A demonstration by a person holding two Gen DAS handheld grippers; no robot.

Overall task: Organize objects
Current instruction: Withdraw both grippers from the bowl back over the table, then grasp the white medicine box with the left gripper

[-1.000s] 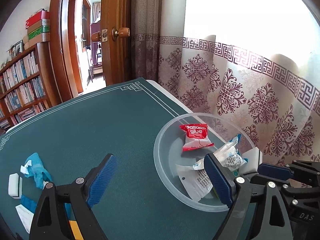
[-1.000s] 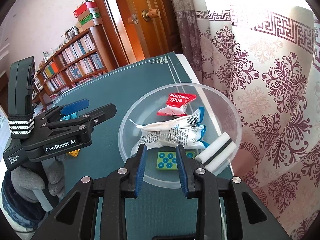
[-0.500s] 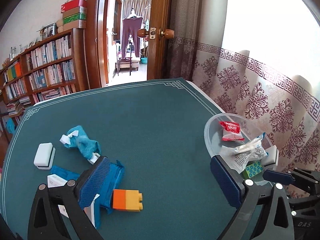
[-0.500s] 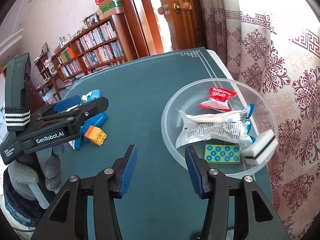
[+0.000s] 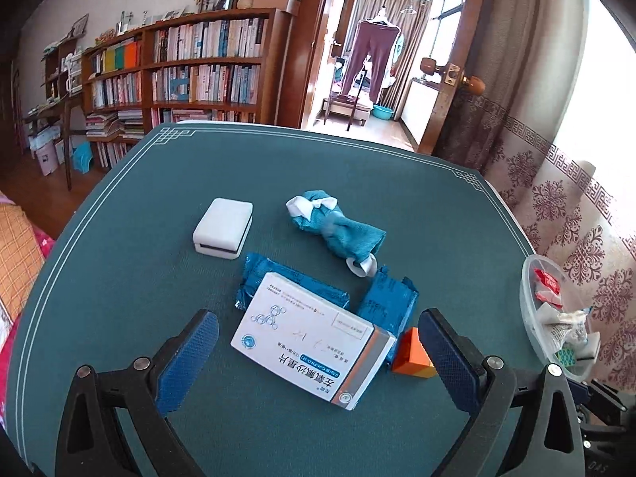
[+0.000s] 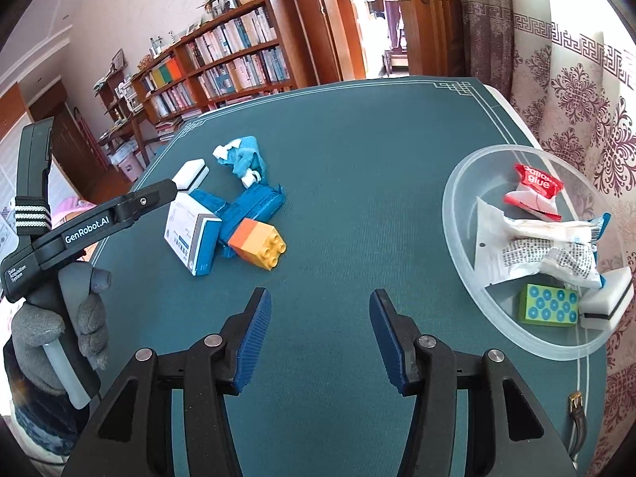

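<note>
Left tongs [image 5: 318, 351] are hanging wide apart over the white medicine box [image 5: 310, 342], holding nothing; box is lying on blue packets [image 5: 391, 302] on the counter [image 5: 159, 238], orange-yellow brick [image 5: 413, 355] touching its right end. Right tongs [image 6: 320, 336] are hovering apart and empty over bare counter, between that pile and the clear bowl [image 6: 465, 274]. Bowl is holding a red glue sachet [image 6: 534, 190], white wrapper [image 6: 544, 248], green dotted block [image 6: 548, 304] and white sponge [image 6: 606, 302].

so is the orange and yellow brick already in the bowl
No, the orange and yellow brick sits on the table beside the white box, apart from the bowl.
</note>
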